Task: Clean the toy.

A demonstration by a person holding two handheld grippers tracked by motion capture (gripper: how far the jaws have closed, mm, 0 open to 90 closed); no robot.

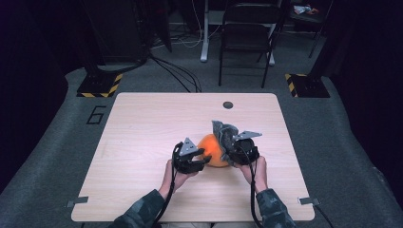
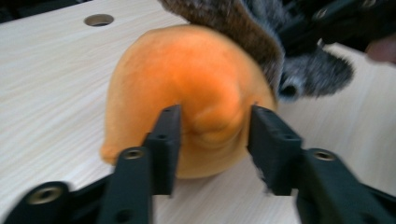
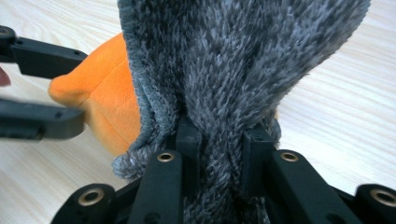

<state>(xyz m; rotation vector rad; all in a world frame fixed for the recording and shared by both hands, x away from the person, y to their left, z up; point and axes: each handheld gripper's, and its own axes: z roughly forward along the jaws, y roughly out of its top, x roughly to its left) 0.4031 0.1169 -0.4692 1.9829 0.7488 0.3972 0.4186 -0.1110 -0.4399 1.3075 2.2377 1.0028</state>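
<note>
At the left of the high view, the left gripper [image 1: 205, 158] is seen held low over the wooden table [image 1: 142, 142], its jaws pointed rightward at an orange plush toy [image 1: 212, 149]. In the left gripper view, its jaws are seen parted about halfway, one on each side of a bulge of the orange plush toy [image 2: 187, 84]; the left fingertip [image 2: 166, 140] lies against the plush surface, while the right one stands just beside it with no clear pressure visible, so the toy is flanked rather than gripped. The jaws are released, not clenched.

The orange plush toy is found resting on the table, slightly right of centre and near the person's edge, between the two grippers. A grey fuzzy cloth [image 1: 223, 130] is draped over its far right side.

Further right, the right gripper [image 1: 234, 153] is held against the toy's right flank. In the right gripper view, a thick fold of the grey fuzzy cloth [image 3: 233, 70] is seen pinched between the right gripper [image 3: 219, 149] jaws, the fabric bunched and rising from them. The cloth is clenched firmly. The orange plush toy [image 3: 107, 102] is seen just behind and left of that fold, touching the cloth.
</note>
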